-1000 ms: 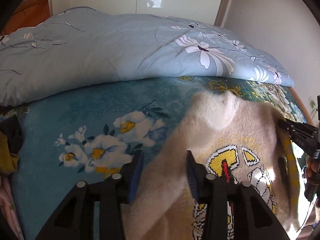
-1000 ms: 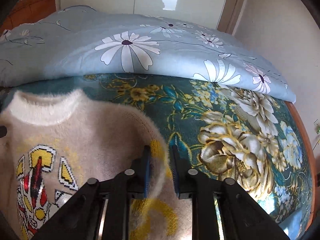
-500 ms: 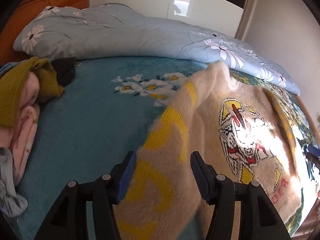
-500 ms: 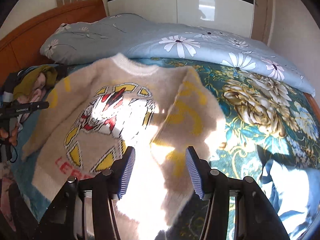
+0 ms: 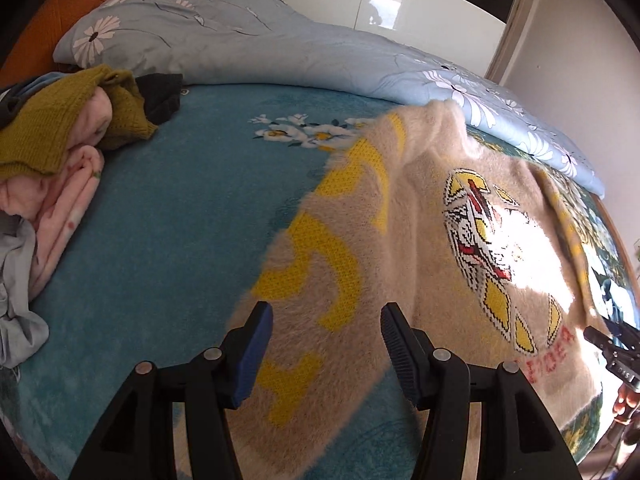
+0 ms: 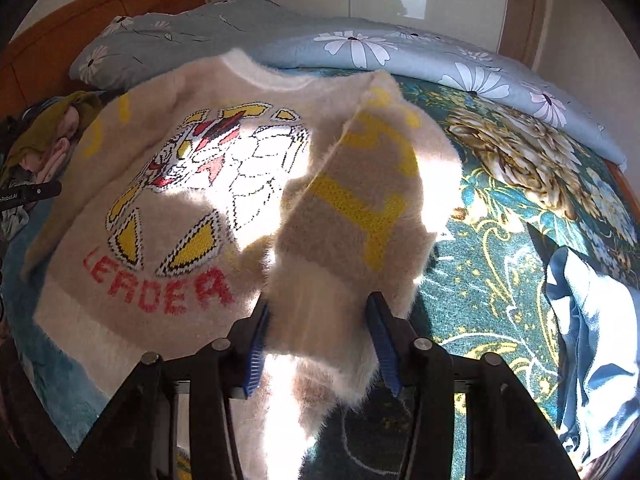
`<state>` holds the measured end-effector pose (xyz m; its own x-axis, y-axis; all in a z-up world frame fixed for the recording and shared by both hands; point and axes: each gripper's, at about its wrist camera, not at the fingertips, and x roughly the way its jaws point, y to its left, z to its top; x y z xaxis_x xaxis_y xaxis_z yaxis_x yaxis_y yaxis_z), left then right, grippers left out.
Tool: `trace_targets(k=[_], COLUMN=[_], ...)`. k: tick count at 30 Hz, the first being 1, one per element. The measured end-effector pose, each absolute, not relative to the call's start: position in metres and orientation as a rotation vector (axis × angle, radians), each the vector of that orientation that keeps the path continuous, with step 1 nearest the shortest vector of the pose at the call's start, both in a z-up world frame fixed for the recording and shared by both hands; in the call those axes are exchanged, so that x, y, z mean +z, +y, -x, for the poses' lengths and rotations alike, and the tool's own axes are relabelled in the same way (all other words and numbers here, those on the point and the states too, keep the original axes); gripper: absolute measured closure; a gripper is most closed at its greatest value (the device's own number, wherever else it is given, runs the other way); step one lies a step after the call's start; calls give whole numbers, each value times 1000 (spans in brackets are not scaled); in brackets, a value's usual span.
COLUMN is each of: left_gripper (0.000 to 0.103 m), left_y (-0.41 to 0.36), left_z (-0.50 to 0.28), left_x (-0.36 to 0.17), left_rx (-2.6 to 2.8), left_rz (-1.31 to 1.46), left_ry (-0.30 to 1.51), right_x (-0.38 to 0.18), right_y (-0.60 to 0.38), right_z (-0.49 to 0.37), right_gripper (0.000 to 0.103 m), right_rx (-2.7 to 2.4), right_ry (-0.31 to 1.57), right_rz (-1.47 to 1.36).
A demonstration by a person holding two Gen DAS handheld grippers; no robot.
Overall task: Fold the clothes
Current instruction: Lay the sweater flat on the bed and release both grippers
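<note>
At the left edge of the bed [image 5: 168, 216] we see a pile of clothes [image 5: 60, 152]: an olive knit on top, pink fabric under it, grey cloth at the bottom. To its right lies a broad stretch of bare teal bedspread, the widest open room in the left wrist view.

Next comes the left gripper [image 5: 326, 338]. Its jaws stand wide apart over the left sleeve [image 5: 320, 264] of the sweater [image 5: 460, 240]. We see the sleeve between the blue pads, but the pads do not press on it. The sleeve's fuzzy outer edge runs diagonally toward the gripper.

The beige sweater lies face up across the middle of the bed, neckline toward the blue flowered duvet [image 6: 360, 48] along the far edge, hem toward us with red lettering.

Further right is the right gripper [image 6: 318, 342]. Its jaws are closing, with the right sleeve [image 6: 360, 216] between them; this sleeve is folded inward, partly over the sweater's front, and the pads sit at its fuzzy sides without clearly squeezing.

Right of it the bedspread lies bare, with gold flowers, up to a light blue garment [image 6: 592, 344] at the bed's right edge.
</note>
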<state>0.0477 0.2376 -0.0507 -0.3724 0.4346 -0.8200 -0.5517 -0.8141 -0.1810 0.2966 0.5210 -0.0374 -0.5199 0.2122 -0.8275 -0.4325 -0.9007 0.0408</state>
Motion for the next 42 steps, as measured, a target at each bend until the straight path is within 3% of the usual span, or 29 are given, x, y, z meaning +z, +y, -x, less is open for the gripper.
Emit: trace_targets(k=[3, 12, 18, 21, 22, 24, 25, 33, 42], left_gripper=[43, 43, 43, 43, 43, 43, 43, 39, 42], left_y=[233, 217, 208, 204, 203, 202, 202, 202, 190], left_z=[-45, -30, -19, -12, -10, -7, -7, -6, -25], left_x=[-54, -63, -78, -85, -87, -91, -92, -99, -99], left_rx=[2202, 2216, 2210, 2198, 2190, 2170, 2161, 2095, 2000], left_rz=[1266, 1300, 1360, 1387, 1397, 1417, 1422, 1416, 1398], left_ry=[164, 171, 164, 143, 135, 117, 115, 106, 106], right_x=[-27, 55, 49, 36, 34, 41, 46, 92, 34], right_y=[539, 679, 759, 766, 764, 756, 750, 662, 559], right_z=[-302, -334, -337, -327, -324, -320, -319, -308, -288], right_gripper=[88, 88, 88, 86, 82, 47, 40, 33, 33], right_rx=[2430, 2211, 2006, 1952, 1950, 1961, 1970, 2186, 2415], right_ry=[429, 516, 637, 609, 591, 538, 508, 257, 190], right_rz=[1231, 870, 786, 797, 792, 763, 744, 625, 815])
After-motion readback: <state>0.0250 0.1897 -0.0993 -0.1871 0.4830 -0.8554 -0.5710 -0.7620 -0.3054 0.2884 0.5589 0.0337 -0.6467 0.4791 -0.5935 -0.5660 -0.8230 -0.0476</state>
